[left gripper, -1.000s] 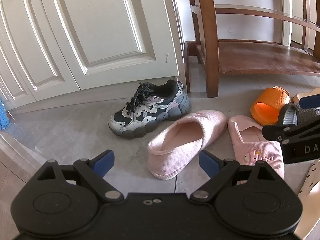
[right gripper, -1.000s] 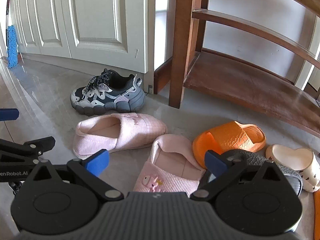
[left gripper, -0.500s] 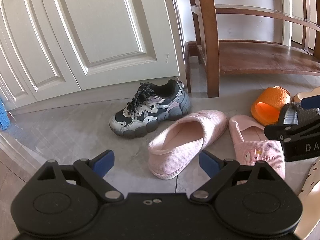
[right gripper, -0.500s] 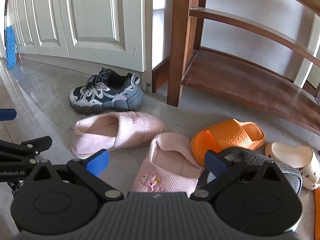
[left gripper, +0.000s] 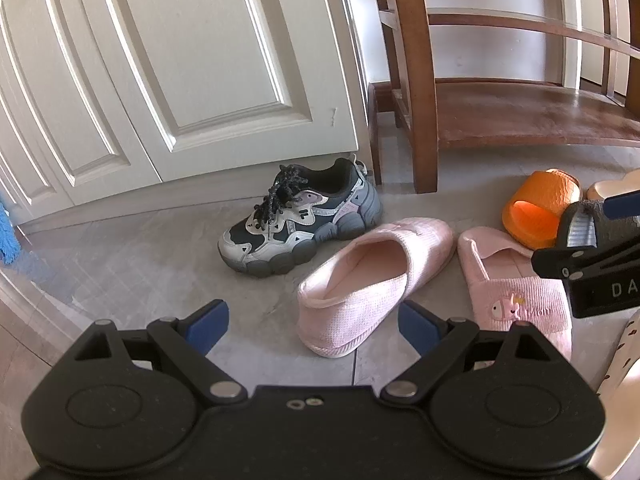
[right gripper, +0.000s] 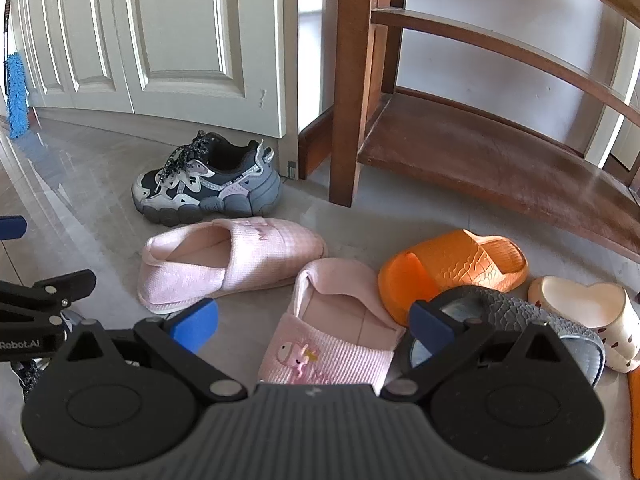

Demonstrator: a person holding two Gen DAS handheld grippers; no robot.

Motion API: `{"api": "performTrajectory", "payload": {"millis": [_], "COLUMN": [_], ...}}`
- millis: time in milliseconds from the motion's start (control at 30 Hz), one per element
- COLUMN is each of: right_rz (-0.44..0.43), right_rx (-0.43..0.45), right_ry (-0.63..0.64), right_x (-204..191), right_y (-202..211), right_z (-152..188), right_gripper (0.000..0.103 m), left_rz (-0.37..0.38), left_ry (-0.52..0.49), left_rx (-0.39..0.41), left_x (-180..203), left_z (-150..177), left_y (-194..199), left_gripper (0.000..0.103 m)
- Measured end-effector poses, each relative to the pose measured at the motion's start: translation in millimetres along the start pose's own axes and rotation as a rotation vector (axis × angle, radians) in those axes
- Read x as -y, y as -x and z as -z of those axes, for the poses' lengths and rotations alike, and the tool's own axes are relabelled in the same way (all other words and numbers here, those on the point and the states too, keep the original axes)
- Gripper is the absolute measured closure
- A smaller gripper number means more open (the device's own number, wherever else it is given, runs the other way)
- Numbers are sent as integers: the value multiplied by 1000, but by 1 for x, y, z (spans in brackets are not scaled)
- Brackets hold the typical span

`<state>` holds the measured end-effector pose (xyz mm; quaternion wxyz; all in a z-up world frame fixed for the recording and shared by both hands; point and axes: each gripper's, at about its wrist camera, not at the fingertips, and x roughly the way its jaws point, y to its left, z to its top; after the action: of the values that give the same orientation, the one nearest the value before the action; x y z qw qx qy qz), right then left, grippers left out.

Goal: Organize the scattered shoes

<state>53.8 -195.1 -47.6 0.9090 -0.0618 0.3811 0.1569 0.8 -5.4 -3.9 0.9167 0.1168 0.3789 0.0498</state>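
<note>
Both views have slid just a little since a second ago; no shoe has changed place. Your left hand-held gripper (left gripper: 313, 322) and right hand-held gripper (right gripper: 313, 322) hang wide open, holding nothing. Nearest, at 6 o'clock under the right one, lies the pink cartoon slipper (right gripper: 332, 340). Its pink partner (right gripper: 228, 258) lies at 10 o'clock. The orange slide (right gripper: 452, 266), grey slide (right gripper: 516, 316) and cream slipper (right gripper: 588, 312) crowd at 2 o'clock. Farthest, the sneaker (right gripper: 208, 180) sits by the door, and the wooden rack's shelf (right gripper: 500, 160) is bare. You seem to be picking which shoe to grab: lower, then close on one.
</note>
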Motion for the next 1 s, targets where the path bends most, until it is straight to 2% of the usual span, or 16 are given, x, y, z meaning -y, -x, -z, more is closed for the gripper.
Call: {"api": "performTrajectory", "payload": {"millis": [333, 467, 600, 733, 833, 1000], "right_rz": [2, -8, -19, -30, -38, -55], "right_rx": [-7, -14, -22, -29, -35, -53], "right_ry": [-10, -16, -23, -30, -35, -26], "right_x": [3, 2, 1, -1, -2, -8], "right_y": [-3, -7, -12, -17, -20, -28], "right_z": [3, 3, 3, 3, 4, 4], "right_gripper": [0, 0, 0, 0, 0, 0], "left_rz": [15, -19, -29, 28, 116, 204], "left_ry": [2, 34, 86, 115, 114, 18], "left_rx": [27, 68, 64, 53, 9, -68], "left_x": [-9, -33, -61, -83, -89, -75], "left_z": [7, 13, 22, 34, 44, 65], "left_y": [4, 8, 13, 20, 22, 18], "left_gripper": [11, 11, 11, 11, 13, 14]}}
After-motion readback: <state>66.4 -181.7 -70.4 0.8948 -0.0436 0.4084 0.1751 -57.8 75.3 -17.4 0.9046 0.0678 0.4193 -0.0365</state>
